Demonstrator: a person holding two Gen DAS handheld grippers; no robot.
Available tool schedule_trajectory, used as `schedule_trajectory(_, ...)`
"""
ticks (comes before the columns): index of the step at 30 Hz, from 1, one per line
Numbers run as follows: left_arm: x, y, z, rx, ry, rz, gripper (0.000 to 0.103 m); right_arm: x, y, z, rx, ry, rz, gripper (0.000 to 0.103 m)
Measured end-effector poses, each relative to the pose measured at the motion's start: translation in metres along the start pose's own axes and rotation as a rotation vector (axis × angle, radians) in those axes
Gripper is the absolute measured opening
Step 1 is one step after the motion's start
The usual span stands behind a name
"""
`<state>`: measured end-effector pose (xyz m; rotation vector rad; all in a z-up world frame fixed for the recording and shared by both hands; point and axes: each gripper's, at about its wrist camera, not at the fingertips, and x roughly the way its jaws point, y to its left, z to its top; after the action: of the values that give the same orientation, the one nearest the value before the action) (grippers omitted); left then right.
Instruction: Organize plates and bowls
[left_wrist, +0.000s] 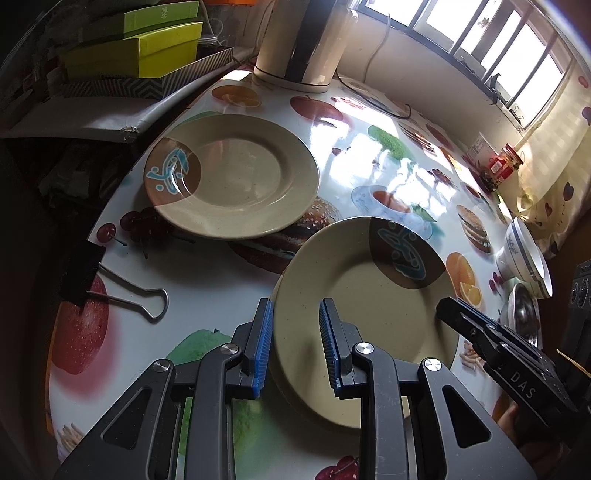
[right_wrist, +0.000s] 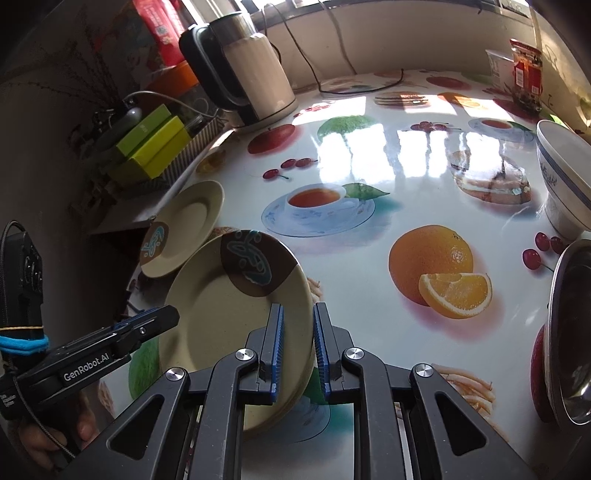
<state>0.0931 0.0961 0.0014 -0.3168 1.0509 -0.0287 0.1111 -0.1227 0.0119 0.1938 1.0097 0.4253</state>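
Both claws are clamped on the near plate (right_wrist: 236, 325), left claw (left_wrist: 295, 343) and right claw (right_wrist: 298, 350) pinching opposite rims, mid-carry above the tabletop (right_wrist: 369, 155); next it probably stacks onto the far plate (left_wrist: 236, 173).

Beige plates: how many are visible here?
2. One plate lies flat near the table's left edge; the other plate is clamped by both grippers. More may be stacked beneath it.

Steel bowl (right_wrist: 570, 332) cut off at right edge, near plate's (right_wrist: 229, 325) lower rim behind fingers (right_wrist: 275, 347)
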Motion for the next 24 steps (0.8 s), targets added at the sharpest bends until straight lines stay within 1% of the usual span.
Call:
schedule_trajectory(10,0.0012,0.0013,-0.0008,-0.005,0.006,0.001,0.027,0.0027,0.0013,-0.005,-0.008,0.016,-0.005,0.018)
schedule_trajectory(24,-0.0005,0.0011,-0.0024,-0.008,-0.006,0.0,0.027,0.0018,0.0042,-0.007,-0.032,0.01,-0.021,0.021)
